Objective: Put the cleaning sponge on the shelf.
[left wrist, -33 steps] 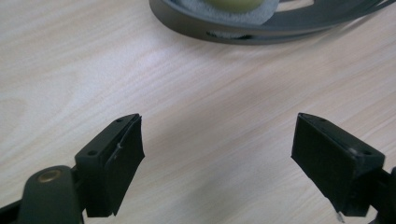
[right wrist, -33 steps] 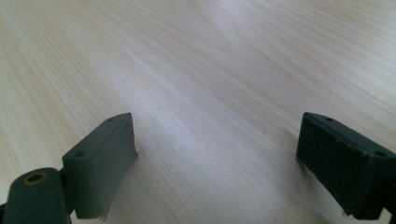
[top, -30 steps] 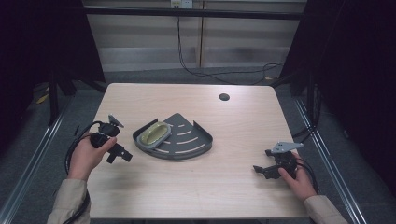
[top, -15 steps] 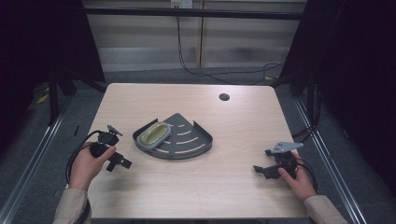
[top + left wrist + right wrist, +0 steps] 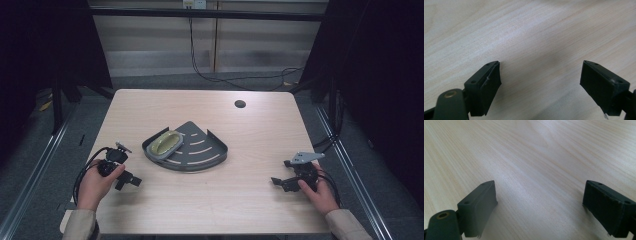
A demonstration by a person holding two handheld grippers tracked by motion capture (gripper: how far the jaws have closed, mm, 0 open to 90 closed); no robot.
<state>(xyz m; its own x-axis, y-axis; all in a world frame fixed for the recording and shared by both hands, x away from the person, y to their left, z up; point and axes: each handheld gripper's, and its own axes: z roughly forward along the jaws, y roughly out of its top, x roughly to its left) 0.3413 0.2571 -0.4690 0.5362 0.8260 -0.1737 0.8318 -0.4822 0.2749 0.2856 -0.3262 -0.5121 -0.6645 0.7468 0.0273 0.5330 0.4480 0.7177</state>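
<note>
The corner rack [image 5: 192,150], a dark quarter-round tray with slotted ribs, lay near the middle of the tabletop [image 5: 250,200] in the high view, and a pale green oval dish [image 5: 166,143] sat in its left part, against the raised rim. The left tool [image 5: 129,179] was held low just off the rack's left side, pointing toward the near middle of the tabletop, touching nothing. The right tool [image 5: 278,182] rested well apart from the rack, near the right edge, in the person's hand. A small dark hole [image 5: 240,104] marked the far side.

In the left gripper view, the left tool [image 5: 540,82] stood released, its jaws wide with bare wood between them.

In the right gripper view, the right tool [image 5: 539,207] was likewise released over bare wood.

I judged the work to be at a resting or approach stage. A next move would call for swinging the left tool round to the rack's rim or the dish, straddling an edge, then closing.
</note>
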